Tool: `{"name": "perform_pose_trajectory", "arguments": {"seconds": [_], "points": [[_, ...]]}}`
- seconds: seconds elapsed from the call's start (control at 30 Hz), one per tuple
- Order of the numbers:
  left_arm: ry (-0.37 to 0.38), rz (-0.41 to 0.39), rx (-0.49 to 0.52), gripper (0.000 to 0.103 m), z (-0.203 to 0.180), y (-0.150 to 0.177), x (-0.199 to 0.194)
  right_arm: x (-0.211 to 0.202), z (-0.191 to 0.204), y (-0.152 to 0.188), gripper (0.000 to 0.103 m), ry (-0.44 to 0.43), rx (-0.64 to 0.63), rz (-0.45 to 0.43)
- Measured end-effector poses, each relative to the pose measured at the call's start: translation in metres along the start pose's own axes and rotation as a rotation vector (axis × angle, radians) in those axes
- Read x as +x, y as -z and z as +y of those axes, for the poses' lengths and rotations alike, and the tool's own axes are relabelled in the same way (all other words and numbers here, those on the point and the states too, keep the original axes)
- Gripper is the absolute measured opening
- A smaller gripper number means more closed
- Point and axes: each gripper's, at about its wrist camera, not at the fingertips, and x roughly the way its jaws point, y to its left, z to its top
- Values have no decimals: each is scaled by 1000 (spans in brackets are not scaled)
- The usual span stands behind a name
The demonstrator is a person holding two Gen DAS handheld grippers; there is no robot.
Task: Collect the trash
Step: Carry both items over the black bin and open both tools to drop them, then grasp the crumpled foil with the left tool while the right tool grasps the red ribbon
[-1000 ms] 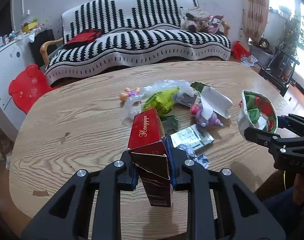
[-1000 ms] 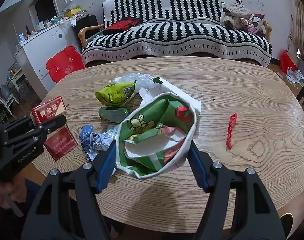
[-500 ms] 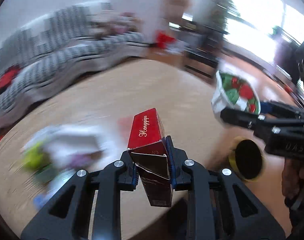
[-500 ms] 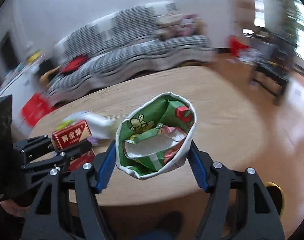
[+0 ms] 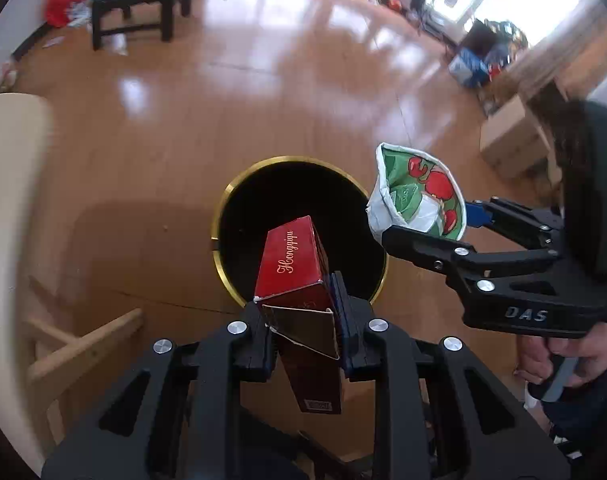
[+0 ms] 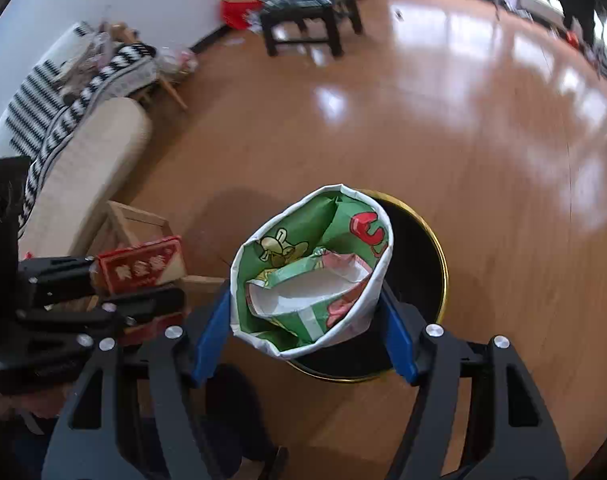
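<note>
Two items at the bin [image 5: 299, 232], neither dropped yet: left gripper [image 5: 303, 320] clamps red carton [image 5: 293, 264], right gripper [image 6: 303, 320] squeezes green paper cup [image 6: 311, 272].

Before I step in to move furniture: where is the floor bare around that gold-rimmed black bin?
Bare glossy wooden floor stretches from the gold-rimmed black bin toward the black low table and the bright windows. It is crowded at the bin mouth, where the red carton and crumpled green paper bowl hang, and beside the wooden chair.

glossy wood floor [image 5: 231, 92] under gold-rimmed bin [image 5: 223, 216], perhaps empty
</note>
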Motion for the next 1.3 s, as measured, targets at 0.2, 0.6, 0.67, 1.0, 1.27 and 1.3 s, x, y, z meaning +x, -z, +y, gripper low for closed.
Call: {"name": "perform_pose_trajectory", "arguments": {"seconds": [0.2, 0.6, 0.67, 1.0, 1.27, 1.3], "points": [[6, 39, 14, 23, 8, -14, 51, 22, -22, 3, 67, 5, 49, 28], [-111, -59, 11, 79, 2, -31, 27, 24, -24, -14, 85, 19, 90, 6], [-142, -109, -3, 79, 4, -27, -3, 12, -14, -17, 85, 14, 66, -20], [-529, -429, -333, 89, 68, 108, -263, -89, 203, -20, 94, -204, -366, -205], [-812, -450, -702, 95, 105, 347, -364, -105, 418, 66, 95, -533, -736, -87], [-809, -452, -739, 95, 110, 367, -368, -99, 440, 76, 95, -561, -758, -52]]}}
